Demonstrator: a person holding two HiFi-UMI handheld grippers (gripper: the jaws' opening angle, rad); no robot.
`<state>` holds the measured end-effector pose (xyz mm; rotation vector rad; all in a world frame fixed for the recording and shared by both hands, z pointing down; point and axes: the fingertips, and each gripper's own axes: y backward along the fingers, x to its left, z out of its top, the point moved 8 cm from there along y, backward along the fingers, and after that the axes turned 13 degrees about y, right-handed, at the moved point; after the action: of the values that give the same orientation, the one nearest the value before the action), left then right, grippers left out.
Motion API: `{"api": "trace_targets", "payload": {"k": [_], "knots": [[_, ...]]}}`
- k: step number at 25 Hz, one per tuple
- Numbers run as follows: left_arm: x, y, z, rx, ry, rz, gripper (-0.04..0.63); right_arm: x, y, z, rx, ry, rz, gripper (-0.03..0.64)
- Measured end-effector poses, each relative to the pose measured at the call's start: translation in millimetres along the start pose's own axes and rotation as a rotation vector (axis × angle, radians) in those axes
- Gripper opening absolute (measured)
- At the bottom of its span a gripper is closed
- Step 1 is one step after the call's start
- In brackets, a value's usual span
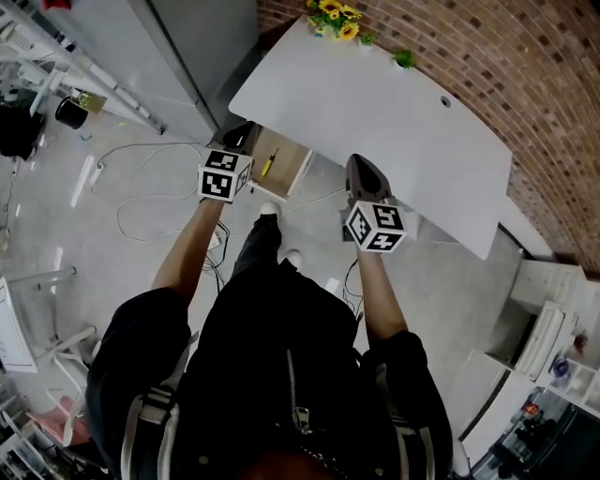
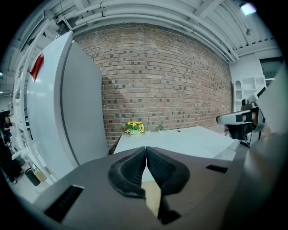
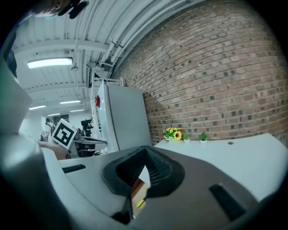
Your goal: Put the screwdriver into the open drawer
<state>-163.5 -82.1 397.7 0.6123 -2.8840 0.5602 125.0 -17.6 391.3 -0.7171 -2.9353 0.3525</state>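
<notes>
A yellow-and-black screwdriver [image 1: 268, 164] lies inside the open wooden drawer [image 1: 291, 169] under the white table's near left corner. In the head view my left gripper [image 1: 241, 134] is held above the drawer's left side, and my right gripper [image 1: 358, 161] hovers over the table's front edge, to the right of the drawer. Both are raised and point nearly level toward the brick wall. In the left gripper view the left gripper [image 2: 146, 148] has its jaws together with nothing between them. The right gripper [image 3: 145, 149] is likewise shut and empty; the screwdriver's yellow handle [image 3: 141, 203] shows below its jaws.
The white table [image 1: 375, 103] stands against a brick wall [image 1: 525, 66], with sunflowers [image 1: 336, 19] and a small plant [image 1: 404, 58] at its back. A tall grey cabinet [image 1: 178, 47] stands left of it. Cables [image 1: 141, 187] trail on the floor. White shelves [image 1: 553, 328] are at right.
</notes>
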Motion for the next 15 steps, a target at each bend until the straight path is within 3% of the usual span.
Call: {"api": "trace_targets", "payload": {"k": [15], "knots": [[-4.9,6.1,-1.2,0.001,-0.006,-0.016,0.026,4.1,3.8,-1.4,-0.006,-0.003,-0.013,-0.002]]}}
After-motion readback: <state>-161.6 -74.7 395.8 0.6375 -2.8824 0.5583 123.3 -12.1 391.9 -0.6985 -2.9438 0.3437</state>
